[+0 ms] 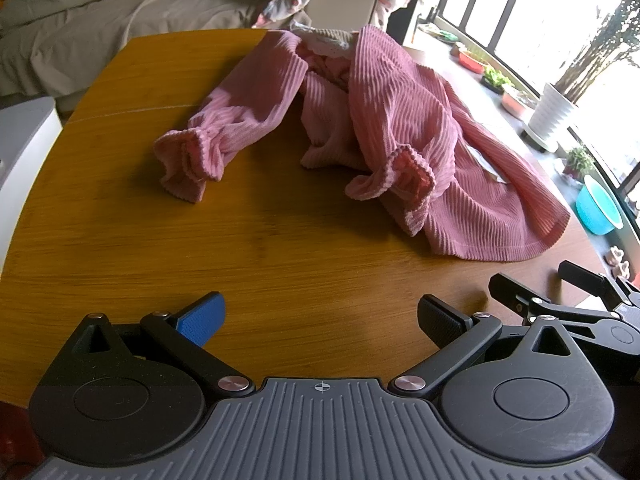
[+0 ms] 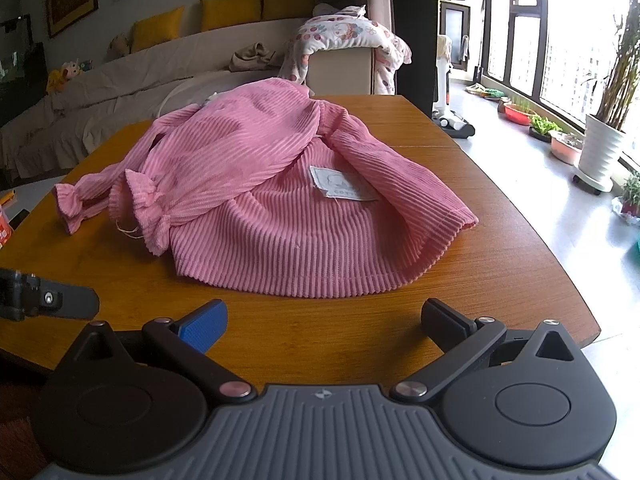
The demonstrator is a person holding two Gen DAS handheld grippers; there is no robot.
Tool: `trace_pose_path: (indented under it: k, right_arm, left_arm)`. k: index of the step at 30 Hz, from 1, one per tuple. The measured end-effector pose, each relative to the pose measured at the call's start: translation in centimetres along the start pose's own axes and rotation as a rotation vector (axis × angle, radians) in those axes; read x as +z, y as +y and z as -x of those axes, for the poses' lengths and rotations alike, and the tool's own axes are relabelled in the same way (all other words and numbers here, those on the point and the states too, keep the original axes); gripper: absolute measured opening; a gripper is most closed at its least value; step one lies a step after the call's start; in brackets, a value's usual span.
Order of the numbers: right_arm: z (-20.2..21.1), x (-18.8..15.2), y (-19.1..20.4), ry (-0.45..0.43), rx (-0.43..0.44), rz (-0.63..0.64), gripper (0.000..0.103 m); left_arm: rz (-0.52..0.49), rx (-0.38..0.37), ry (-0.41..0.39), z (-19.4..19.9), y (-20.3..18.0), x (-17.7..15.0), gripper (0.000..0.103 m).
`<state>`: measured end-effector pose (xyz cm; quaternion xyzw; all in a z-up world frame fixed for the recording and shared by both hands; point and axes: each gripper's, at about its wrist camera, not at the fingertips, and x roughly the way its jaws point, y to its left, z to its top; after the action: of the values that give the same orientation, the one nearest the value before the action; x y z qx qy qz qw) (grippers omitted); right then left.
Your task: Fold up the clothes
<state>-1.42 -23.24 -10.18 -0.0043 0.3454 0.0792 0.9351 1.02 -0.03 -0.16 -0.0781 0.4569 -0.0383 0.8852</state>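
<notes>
A pink ribbed garment (image 1: 400, 128) lies crumpled on the wooden table (image 1: 240, 248), one sleeve with a ruffled cuff (image 1: 188, 160) stretched left, another cuff (image 1: 404, 176) folded over its middle. In the right wrist view the same garment (image 2: 280, 192) shows a grey sewn label (image 2: 340, 184) and both cuffs at its left. My left gripper (image 1: 320, 320) is open over bare table, well short of the cloth. My right gripper (image 2: 324, 320) is open too, just in front of the hem (image 2: 320, 284). Nothing sits between either pair of fingers.
The right gripper's black fingers (image 1: 560, 292) show at the left view's right edge; the left one's arm (image 2: 48, 300) shows at the right view's left. A covered sofa (image 2: 120, 92) and a floral blanket (image 2: 348, 36) lie beyond the table. Plant pots (image 2: 600, 156) line the windows.
</notes>
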Motion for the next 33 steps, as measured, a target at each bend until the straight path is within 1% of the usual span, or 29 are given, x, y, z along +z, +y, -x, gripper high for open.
trace_pose_path:
  k: [3, 5, 8, 10, 13, 17, 19, 20, 21, 23, 25, 26, 27, 28, 31, 33]
  right_arm:
    - [-0.2, 0.8, -0.9, 0.026, 0.023, -0.027, 0.103]
    - [-0.4, 1.8, -2.1, 0.042, 0.053, -0.082, 0.103]
    - [-0.4, 3.4, -3.5, 0.019, 0.071, -0.135, 0.103]
    - [-0.3, 4.5, -3.8, -0.016, 0.063, -0.135, 0.103]
    - [-1.4, 6.6, -3.9, -0.044, 0.081, -0.137, 0.103]
    - [-4.0, 9.8, -3.5, -0.07, 0.15, -0.156, 0.103]
    - [-5.7, 11.4, -3.2, -0.091, 0.192, -0.163, 0.103]
    - [-6.8, 12.1, -3.2, -0.095, 0.208, -0.17, 0.103]
    - [-7.9, 12.8, -3.2, -0.088, 0.219, -0.187, 0.103]
    - [-10.4, 13.9, -3.7, -0.045, 0.24, -0.254, 0.103]
    - [-12.6, 14.1, -4.4, 0.012, 0.274, -0.333, 0.103]
    - [-13.6, 14.1, -4.6, 0.05, 0.302, -0.362, 0.103]
    - [-14.4, 13.8, -4.8, 0.066, 0.334, -0.379, 0.103]
    - [-14.6, 13.6, -4.8, 0.058, 0.346, -0.375, 0.103]
    - [-14.3, 13.0, -3.9, 0.064, 0.357, -0.296, 0.103]
    - [-13.7, 12.6, -3.3, 0.076, 0.385, -0.249, 0.103]
  left_arm:
    - [0.038, -0.015, -0.008, -0.1, 0.9, 1.2, 0.103]
    - [0.04, -0.017, -0.046, 0.2, 1.3, 2.3, 0.103]
    - [0.025, -0.03, -0.1, 0.5, 1.6, 4.1, 0.103]
    - [0.024, -0.041, -0.12, 0.4, 1.7, 5.2, 0.103]
    - [0.013, -0.075, -0.138, -0.2, 1.9, 6.9, 0.103]
    - [0.002, -0.201, -0.164, -1.1, 2.5, 8.4, 0.103]
    - [-0.003, -0.314, -0.199, -1.4, 3.1, 9.1, 0.103]
    - [-0.008, -0.357, -0.223, -1.6, 3.4, 9.4, 0.103]
    - [-0.016, -0.377, -0.242, -1.8, 3.5, 9.8, 0.103]
    - [-0.036, -0.41, -0.273, -2.3, 3.7, 10.7, 0.103]
    - [-0.057, -0.456, -0.279, -3.0, 3.6, 11.7, 0.103]
    - [-0.068, -0.487, -0.274, -3.5, 3.5, 12.2, 0.103]
    - [-0.08, -0.517, -0.266, -4.1, 3.5, 12.7, 0.103]
    - [-0.089, -0.537, -0.259, -4.7, 3.4, 13.1, 0.103]
    - [-0.075, -0.53, -0.204, -7.3, 3.6, 14.0, 0.103]
    - [-0.029, -0.538, -0.15, -8.6, 4.2, 14.0, 0.103]
